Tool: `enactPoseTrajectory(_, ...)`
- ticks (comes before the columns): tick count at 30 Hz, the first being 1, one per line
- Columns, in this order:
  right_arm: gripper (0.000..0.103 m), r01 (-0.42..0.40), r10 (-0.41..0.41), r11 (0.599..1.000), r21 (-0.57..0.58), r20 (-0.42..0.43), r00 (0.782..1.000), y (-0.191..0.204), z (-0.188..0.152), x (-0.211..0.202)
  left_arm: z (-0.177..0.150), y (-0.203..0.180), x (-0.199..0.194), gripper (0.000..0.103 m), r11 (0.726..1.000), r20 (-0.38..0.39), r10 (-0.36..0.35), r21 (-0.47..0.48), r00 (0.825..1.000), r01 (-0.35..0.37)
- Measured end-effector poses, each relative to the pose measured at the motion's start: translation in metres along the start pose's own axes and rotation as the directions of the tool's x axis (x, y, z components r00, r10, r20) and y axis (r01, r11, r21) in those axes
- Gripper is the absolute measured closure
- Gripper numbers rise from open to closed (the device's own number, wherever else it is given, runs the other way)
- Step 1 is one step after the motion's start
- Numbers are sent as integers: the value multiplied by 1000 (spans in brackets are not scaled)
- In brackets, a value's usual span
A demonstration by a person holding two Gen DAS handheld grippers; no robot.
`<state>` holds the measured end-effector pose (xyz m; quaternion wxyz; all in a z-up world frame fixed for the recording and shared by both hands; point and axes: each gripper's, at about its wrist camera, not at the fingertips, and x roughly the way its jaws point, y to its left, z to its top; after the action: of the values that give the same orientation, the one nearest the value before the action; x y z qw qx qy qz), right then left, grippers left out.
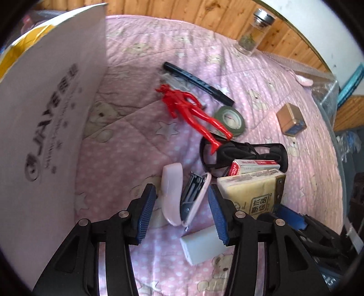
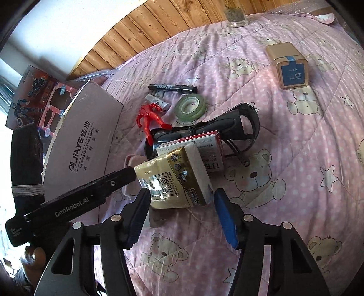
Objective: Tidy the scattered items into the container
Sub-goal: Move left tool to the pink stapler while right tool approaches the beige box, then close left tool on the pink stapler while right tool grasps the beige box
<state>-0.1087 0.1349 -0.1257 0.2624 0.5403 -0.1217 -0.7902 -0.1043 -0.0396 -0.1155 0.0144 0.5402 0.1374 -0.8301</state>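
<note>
Left gripper [image 1: 182, 213] wide open around pink stapler [image 1: 182, 198], right gripper [image 2: 182, 213] wide open just behind tissue pack [image 2: 175, 179].

A home bedroom: a bed under a pink teddy-bear quilt [image 2: 261, 127], against wood-panelled walls [image 1: 204, 16].

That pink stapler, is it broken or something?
Not clearly broken. The pink plastic stapler lies hinged wide open on the pink teddy-bear quilt, metal insides showing, between the left gripper's open jaws. It looks odd beside the other, intact items.
</note>
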Motion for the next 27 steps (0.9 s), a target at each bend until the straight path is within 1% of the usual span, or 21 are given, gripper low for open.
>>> enactPoseTrajectory(1,44,-8,8,1000,1,3,1000,0,0,-1,1,0,3,50,1000,-4,7,-4,1000,-7)
enactPoseTrajectory(4,44,-36,35,999,15,19,999,-3,3,-4,1,14,-1,50,998,2,0,-66,1000,0)
enactPoseTrajectory(6,44,-40,39,999,21,37,999,-7,2,-11,-2,24,-8,50,996,24,27,-86,999,-25)
enactPoseTrajectory(9,44,-44,42,998,36,48,998,-13,3,-15,-8,37,-14,51,989,35,75,-128,997,-70)
enactPoseTrajectory(11,44,-39,38,998,48,40,999,-16,3,-13,-11,41,-14,51,988,39,71,-142,997,-65)
enactPoseTrajectory(13,43,-21,19,998,59,29,999,-19,3,-10,-12,41,-9,52,987,20,58,-149,998,-54)
enactPoseTrajectory(15,39,1,-2,998,62,17,1000,-21,3,-6,-11,36,-4,52,988,2,45,-148,999,-45)
enactPoseTrajectory(17,34,21,-22,998,51,16,1000,-20,4,0,-12,32,0,52,990,-5,51,-135,999,-51)
enactPoseTrajectory(19,26,39,-39,999,20,21,999,-17,5,6,-10,24,4,52,991,16,92,-99,996,-90)
enactPoseTrajectory(20,23,46,-46,999,-1,34,998,-13,5,9,-9,21,5,53,993,26,97,-76,995,-95)
enactPoseTrajectory(21,22,60,-59,998,-25,49,997,-8,5,13,-8,19,6,54,994,34,91,-59,995,-89)
enactPoseTrajectory(23,22,69,-64,994,-79,63,996,1,4,19,-7,21,5,57,997,45,62,-57,997,-60)
enactPoseTrajectory(24,28,65,-59,994,-93,62,996,4,3,20,-7,24,3,57,997,47,44,-62,998,-41)
enactPoseTrajectory(25,45,53,-48,994,-98,60,997,5,3,20,-8,26,1,58,997,49,28,-67,998,-25)
enactPoseTrajectory(27,60,23,-18,995,-97,52,998,7,3,17,-9,29,-5,58,998,53,3,-71,999,1)
